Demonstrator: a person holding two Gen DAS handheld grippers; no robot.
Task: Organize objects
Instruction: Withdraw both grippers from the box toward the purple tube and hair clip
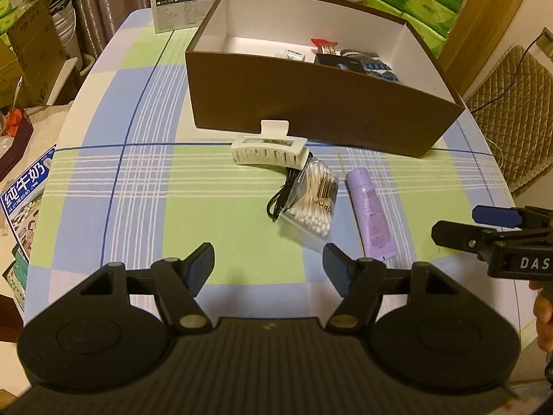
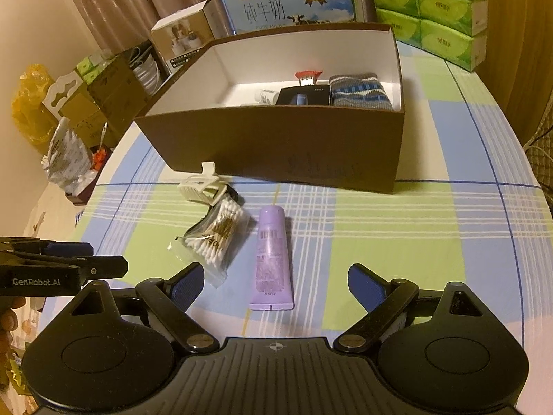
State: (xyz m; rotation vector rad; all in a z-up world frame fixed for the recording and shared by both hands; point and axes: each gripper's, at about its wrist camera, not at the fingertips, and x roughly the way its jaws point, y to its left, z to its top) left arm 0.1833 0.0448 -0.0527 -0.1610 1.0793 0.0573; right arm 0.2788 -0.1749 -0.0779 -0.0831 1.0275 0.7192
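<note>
- The purple tube (image 2: pixel 273 259) lay flat on the checked worktop (image 2: pixel 397 242), cap end toward the brown box (image 2: pixel 276 141), crimped end toward you.
- It looked light and soft-walled; squeezing the middle would likely dent it, so the firmer shoulder near the cap or the flat crimp seemed the safer places to take hold.
- Just beside it, on its left in the right wrist view, sat the bag of cotton swabs (image 2: pixel 219 238): light, crinkly and probably slippery, best pinched across its full middle.
- A black cable (image 1: pixel 280 197) lay partly under the bag, and the white hair clip (image 1: pixel 268 150) rested against them, close to the box wall; the clip looked stiff and easy to grip across its body.
- The box already held a folded sock (image 2: pixel 359 91), a dark packet and a small bottle.
- Your right hand-held gripper (image 2: pixel 276 288) hung over the tube's near end, jaws wide apart and holding nothing.
- Your left hand-held gripper (image 1: pixel 268 269) stood about half open, empty, short of the swab bag.
</note>
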